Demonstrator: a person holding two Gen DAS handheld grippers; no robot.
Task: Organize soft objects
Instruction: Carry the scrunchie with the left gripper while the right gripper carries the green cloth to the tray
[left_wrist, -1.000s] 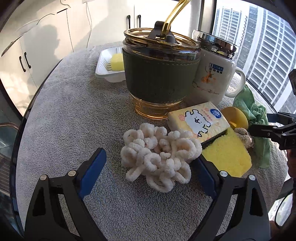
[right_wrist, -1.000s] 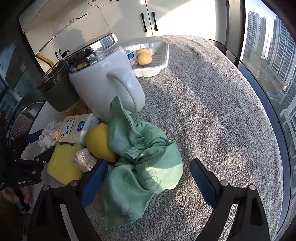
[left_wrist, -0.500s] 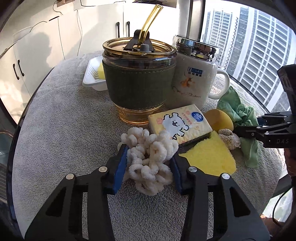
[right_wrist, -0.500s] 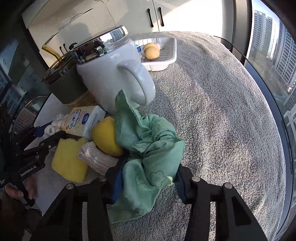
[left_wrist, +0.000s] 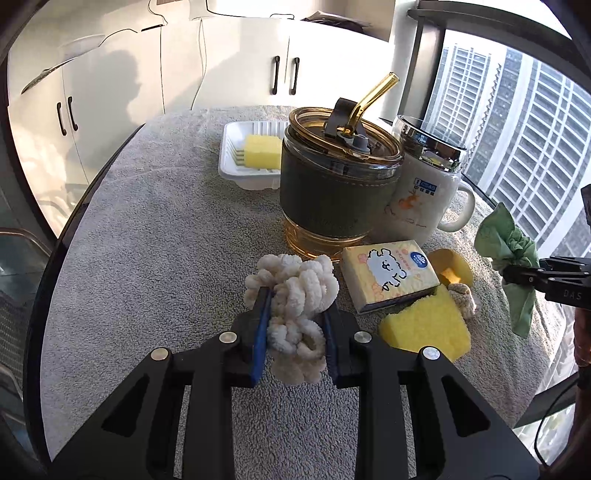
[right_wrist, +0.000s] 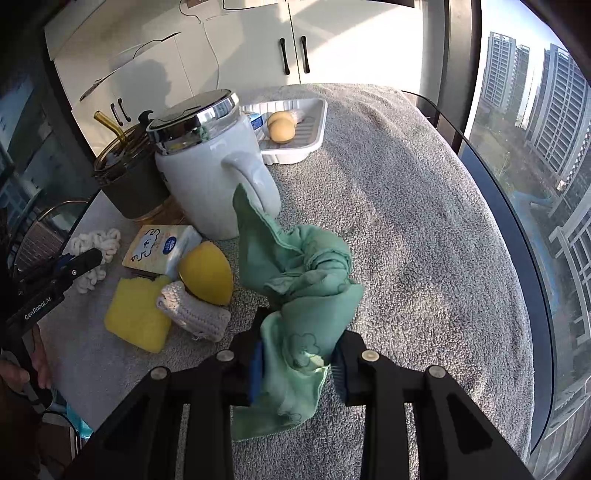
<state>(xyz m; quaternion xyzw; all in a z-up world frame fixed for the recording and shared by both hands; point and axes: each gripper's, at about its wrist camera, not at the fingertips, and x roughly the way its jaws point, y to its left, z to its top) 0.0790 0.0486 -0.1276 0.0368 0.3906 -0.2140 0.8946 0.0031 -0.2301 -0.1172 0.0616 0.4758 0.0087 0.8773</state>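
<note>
My left gripper (left_wrist: 295, 317) is shut on a white looped chenille scrunchie (left_wrist: 295, 291) and holds it just above the grey towel. My right gripper (right_wrist: 297, 350) is shut on a green cloth (right_wrist: 299, 280), lifted, with its end hanging down; the cloth also shows at the right of the left wrist view (left_wrist: 509, 254). On the towel lie a yellow sponge (left_wrist: 428, 328), a tissue pack (left_wrist: 388, 271), a yellow egg-shaped sponge (right_wrist: 207, 273) and a beige knitted pad (right_wrist: 192, 314). A white tray (left_wrist: 236, 162) at the back holds a yellow sponge (left_wrist: 262, 151).
A green-sleeved glass tumbler (left_wrist: 336, 192) with a gold straw and a white lidded mug (left_wrist: 421, 195) stand mid-table. The grey towel (right_wrist: 424, 240) covers the round table. In the right wrist view the tray (right_wrist: 314, 129) holds two round yellow items. Windows are to the right.
Both grippers closed from open: the left on the white scrunchie, the right on the green cloth. Both then lifted their items off the towel.
</note>
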